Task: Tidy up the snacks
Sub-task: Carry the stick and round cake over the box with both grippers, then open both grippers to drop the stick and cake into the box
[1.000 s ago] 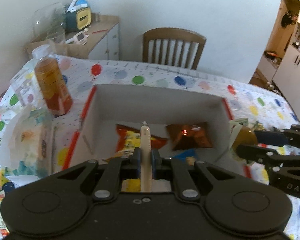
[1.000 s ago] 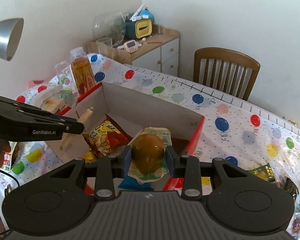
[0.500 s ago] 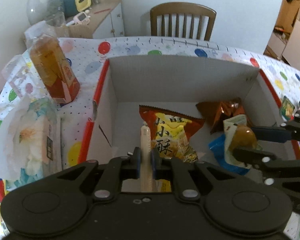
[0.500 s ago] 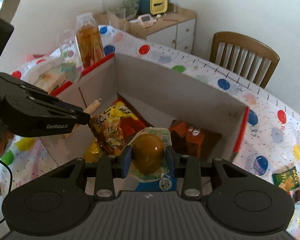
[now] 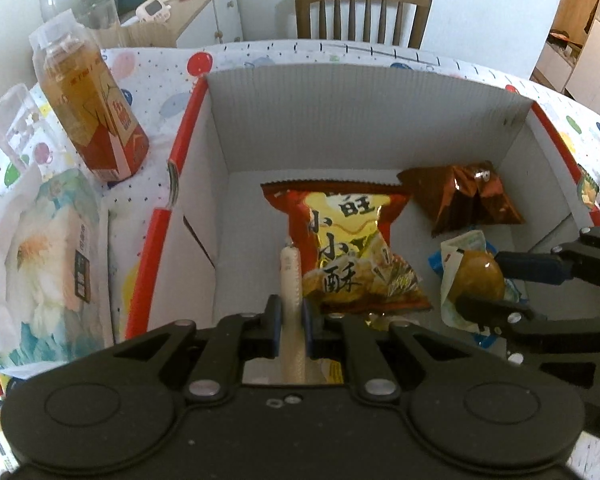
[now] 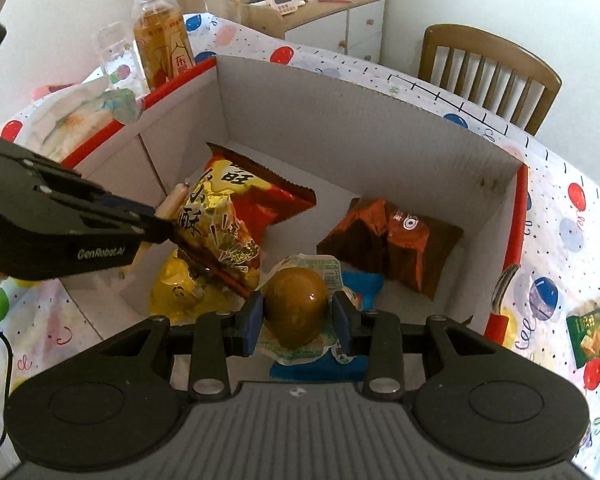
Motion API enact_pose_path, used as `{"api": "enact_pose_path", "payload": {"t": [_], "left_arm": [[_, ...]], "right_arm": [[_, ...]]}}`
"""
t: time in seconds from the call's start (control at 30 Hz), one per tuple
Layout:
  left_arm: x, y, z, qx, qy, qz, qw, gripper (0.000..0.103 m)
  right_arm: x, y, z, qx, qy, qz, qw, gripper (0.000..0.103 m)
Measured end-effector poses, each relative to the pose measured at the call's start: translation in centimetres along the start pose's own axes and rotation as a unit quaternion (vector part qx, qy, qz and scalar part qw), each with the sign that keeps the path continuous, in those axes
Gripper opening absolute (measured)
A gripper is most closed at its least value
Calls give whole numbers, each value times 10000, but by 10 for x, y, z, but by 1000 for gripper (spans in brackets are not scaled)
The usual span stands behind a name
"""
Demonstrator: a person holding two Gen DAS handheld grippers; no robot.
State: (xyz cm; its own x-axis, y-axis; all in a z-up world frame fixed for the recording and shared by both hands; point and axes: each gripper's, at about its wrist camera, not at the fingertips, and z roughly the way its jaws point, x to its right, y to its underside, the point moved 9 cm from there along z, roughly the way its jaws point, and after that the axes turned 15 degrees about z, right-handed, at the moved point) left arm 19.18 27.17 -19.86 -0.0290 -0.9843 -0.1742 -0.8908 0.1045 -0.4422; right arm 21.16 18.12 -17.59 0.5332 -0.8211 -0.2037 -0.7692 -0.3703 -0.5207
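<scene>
On the left of the bench, covered by a balloon-print cloth, a tissue pack lies flat beside an upright tea bottle; the bottle stands just outside the left wall of the cardboard box. A clear cup stands next to the bottle.

The left gripper is positioned over the near-left part of the box. Its jaws are clamped on a pale sausage stick, which points forward between the pads and extends above the box floor, just beside the red-and-yellow snack bag.

Box contents, left to right:
1. Red-and-yellow snack bag, lying near the centre of the floor.
2. Yellow packet, partly under that bag at the near wall.
3. Blue packet, under the item held by the right gripper.
4. Brown foil bag, in the far-right corner area.

The right gripper is positioned over the near-right part of the box. Its jaws are clamped on a packaged braised egg, one blue pad on each side of the brown dome. The egg sits above the blue packet; contact with it cannot be determined.

Outside the right wall, a green snack packet lies on the bench. A wooden chair stands beyond the far edge.
</scene>
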Motion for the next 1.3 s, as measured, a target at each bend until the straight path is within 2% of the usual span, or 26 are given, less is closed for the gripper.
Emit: {"api": "enact_pose_path", "payload": {"t": [0.27, 0.33, 0.4, 0.5, 0.63, 0.73, 0.93, 1.07, 1.17, 1.3], "left_arm": [[1, 5, -3, -56, 21, -81, 9999, 18], [1, 6, -5, -33, 9, -101, 9999, 20], [1, 6, -9, -8, 21, -141, 9999, 26], [1, 6, -15, 49, -3, -173, 9998, 34], [2, 4, -25, 160, 8, -172, 9997, 38], [5, 2, -36, 261, -17, -172, 9995, 46], [11, -6, -55, 533, -29, -191, 9984, 52], [20, -12, -68, 696, -36, -164, 9974, 60], [28, -15, -76, 794, -10, -137, 9967, 63], [40, -22, -87, 921, 40, -126, 9957, 67]], "right_arm": [[2, 0, -3, -3, -41, 181, 9998, 38], [2, -2, -7, 39, -82, 225, 9997, 45], [2, -4, -13, 139, -99, 248, 9995, 56], [2, -5, -21, 202, -144, 288, 9993, 56], [6, -5, -32, 296, -190, 359, 9987, 57], [9, -7, -41, 369, -235, 433, 9981, 57], [18, -12, -64, 580, -358, 603, 9958, 62], [25, -15, -81, 720, -459, 686, 9940, 64], [31, -15, -94, 846, -520, 721, 9924, 71], [40, -14, -112, 978, -612, 789, 9902, 72]]}}
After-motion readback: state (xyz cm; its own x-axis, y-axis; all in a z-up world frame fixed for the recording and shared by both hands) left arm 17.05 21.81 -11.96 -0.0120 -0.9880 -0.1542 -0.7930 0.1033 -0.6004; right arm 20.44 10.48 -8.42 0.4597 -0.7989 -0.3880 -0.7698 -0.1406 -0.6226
